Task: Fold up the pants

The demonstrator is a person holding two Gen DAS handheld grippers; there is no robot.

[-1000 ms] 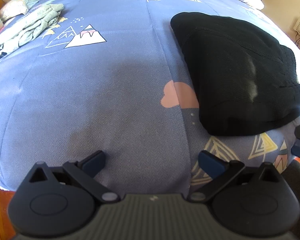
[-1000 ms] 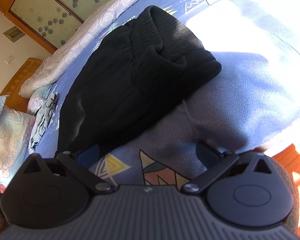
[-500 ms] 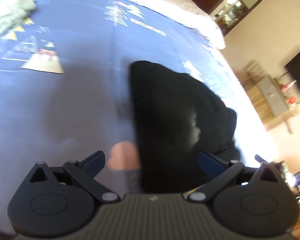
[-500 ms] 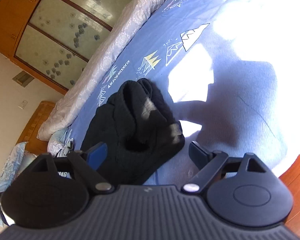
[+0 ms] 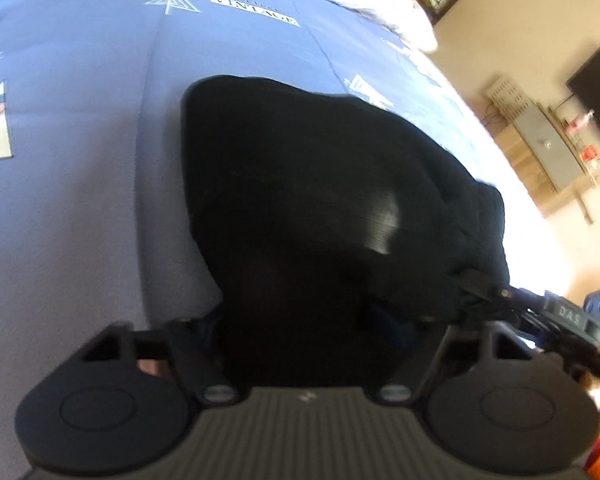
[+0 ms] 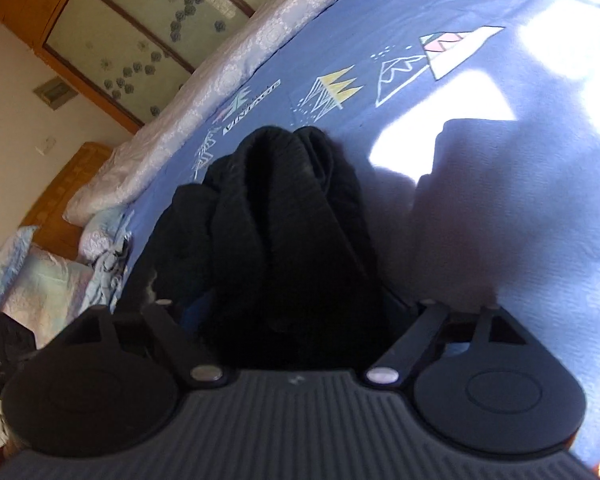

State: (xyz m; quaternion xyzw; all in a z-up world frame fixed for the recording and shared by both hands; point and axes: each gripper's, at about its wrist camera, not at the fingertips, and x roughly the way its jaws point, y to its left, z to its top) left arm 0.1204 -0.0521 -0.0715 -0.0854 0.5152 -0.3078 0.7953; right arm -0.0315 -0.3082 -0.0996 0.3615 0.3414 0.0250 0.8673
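Black pants (image 5: 300, 180) lie bunched in a thick folded heap on the blue printed bedsheet (image 5: 80, 160). My left gripper (image 5: 308, 320) reaches over the near end of the heap; its jaws are closing with the black cloth filling the gap, and the fingertips are lost in the dark fabric. In the right wrist view the same pants (image 6: 284, 208) run away from me as ridged folds. My right gripper (image 6: 296, 308) straddles their near end, jaws closing, cloth between them and a strip of blue pad still showing at the left finger.
A white quilt (image 6: 220, 80) lines the bed's far side, with pillows (image 6: 40, 280) and a wooden headboard at the left. Beyond the bed's right edge stand a grey cabinet (image 5: 548, 148) and a dark screen. The other gripper's body (image 5: 568, 312) is close at the right.
Both grippers have moved in from the bed's near edge until the pants sit between their fingers. Both pairs of jaws have narrowed. The left view has swung to the right.
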